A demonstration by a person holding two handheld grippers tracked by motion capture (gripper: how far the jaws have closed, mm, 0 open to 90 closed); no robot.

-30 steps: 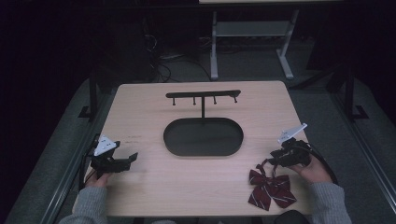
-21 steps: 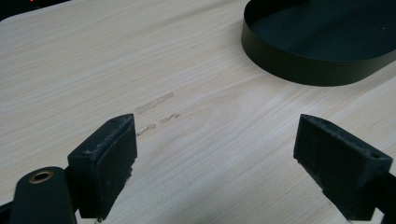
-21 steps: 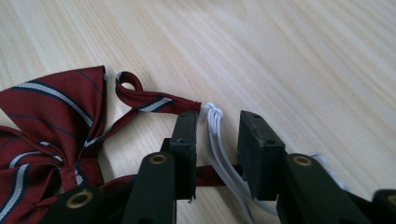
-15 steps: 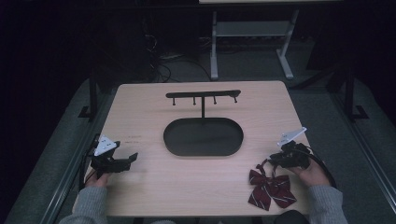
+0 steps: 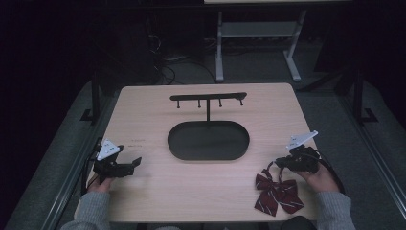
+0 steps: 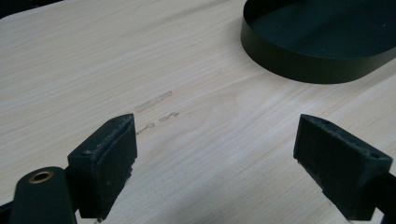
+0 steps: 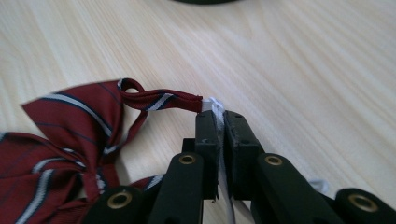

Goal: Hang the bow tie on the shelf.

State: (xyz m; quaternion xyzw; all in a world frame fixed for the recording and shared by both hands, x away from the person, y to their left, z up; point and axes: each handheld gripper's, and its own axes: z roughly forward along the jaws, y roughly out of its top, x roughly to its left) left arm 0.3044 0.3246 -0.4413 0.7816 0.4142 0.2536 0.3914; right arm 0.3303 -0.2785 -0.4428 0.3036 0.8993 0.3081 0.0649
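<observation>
Bow tie [image 5: 277,193]: lower right of the high view, flat on the desk [image 5: 158,191]; long axis seemingly slanting from upper left to lower right.
Right gripper [image 7: 218,122]: jaws just closed, pinching the bow tie's white strap end.
Left gripper [image 6: 217,156]: jaws wide, empty.

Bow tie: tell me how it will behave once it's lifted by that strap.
The bow tie is thin striped cloth, so it will probably hang limp and swing. The right gripper pinches only the white strap end, so it might slip out. It looks light for its size.
</observation>
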